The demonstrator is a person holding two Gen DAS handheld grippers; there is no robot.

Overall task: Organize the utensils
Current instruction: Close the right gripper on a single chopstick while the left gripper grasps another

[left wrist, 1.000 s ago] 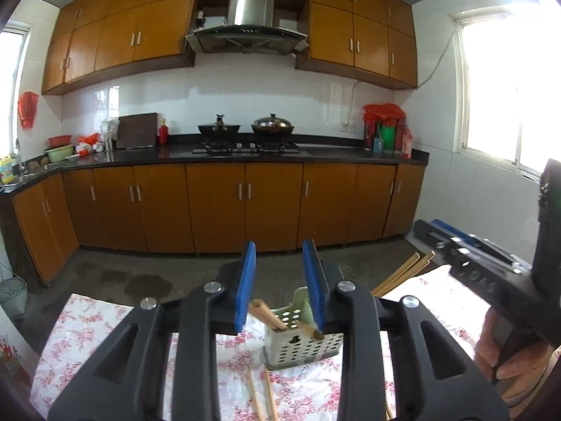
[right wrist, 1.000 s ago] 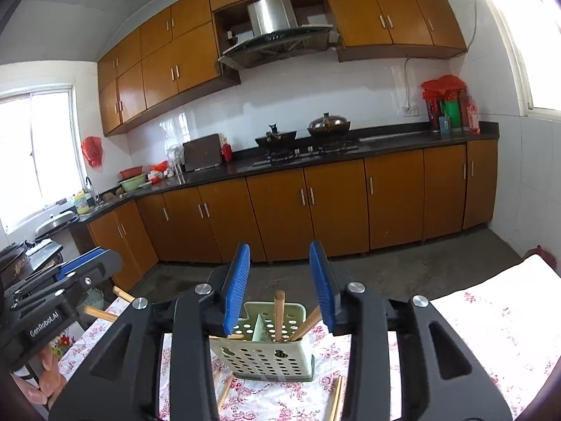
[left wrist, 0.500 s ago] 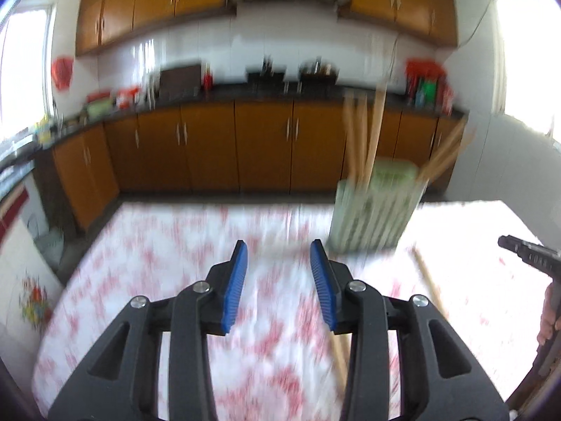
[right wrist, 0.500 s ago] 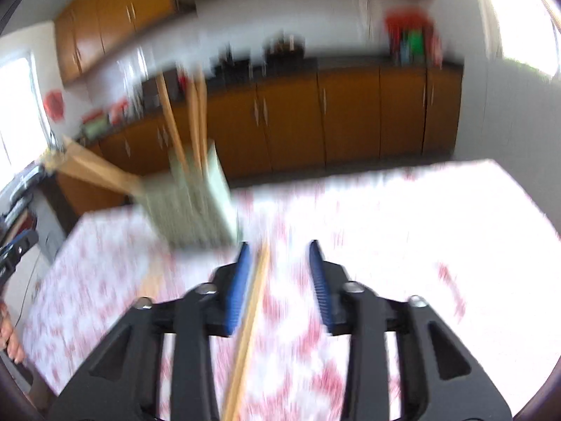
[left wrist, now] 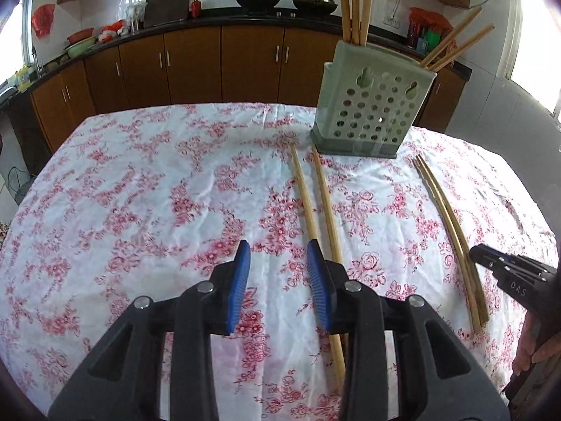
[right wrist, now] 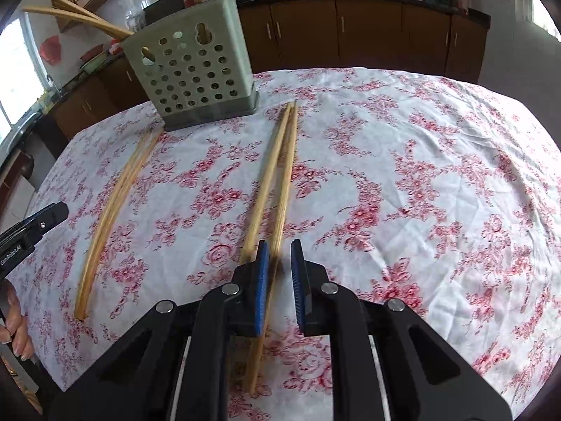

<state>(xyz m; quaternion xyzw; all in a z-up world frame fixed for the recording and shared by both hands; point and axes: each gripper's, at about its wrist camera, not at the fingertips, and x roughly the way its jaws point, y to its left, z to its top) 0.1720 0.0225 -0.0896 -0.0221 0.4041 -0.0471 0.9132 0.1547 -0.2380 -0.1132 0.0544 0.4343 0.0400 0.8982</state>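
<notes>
The left hand-held gripper [left wrist: 278,280] is held low over the floral tablecloth [left wrist: 140,193], tilted down toward the surface, with its blue pads [left wrist: 238,284] set wide apart and nothing gripped between them. Its right finger is seen just above the near part of a pair of loose chopsticks [left wrist: 317,203] lying on the cloth; whether they are touched cannot be told. That pair is laid with a narrow gap between the two sticks, the far tips close to the base of the green perforated utensil holder [left wrist: 371,112].

The right hand-held gripper [right wrist: 279,284] is likewise held low and angled downward, and its tip is also seen at the right edge of the left wrist view, gripped by the person's fingers. Its pads [right wrist: 261,287] are partly closed, with a narrow gap left. A second pair of chopsticks [right wrist: 277,175] lies under and between the jaws, one stick running along the inner face of the left pad; a firm grip is not shown, and part of the sticks is blurred there.

The utensil holder is stood upright at the far side of the counter, with several chopsticks [left wrist: 354,3] held in it, some upright and some leaning outward. Wooden kitchen cabinets [left wrist: 196,66] are seen behind the counter.
</notes>
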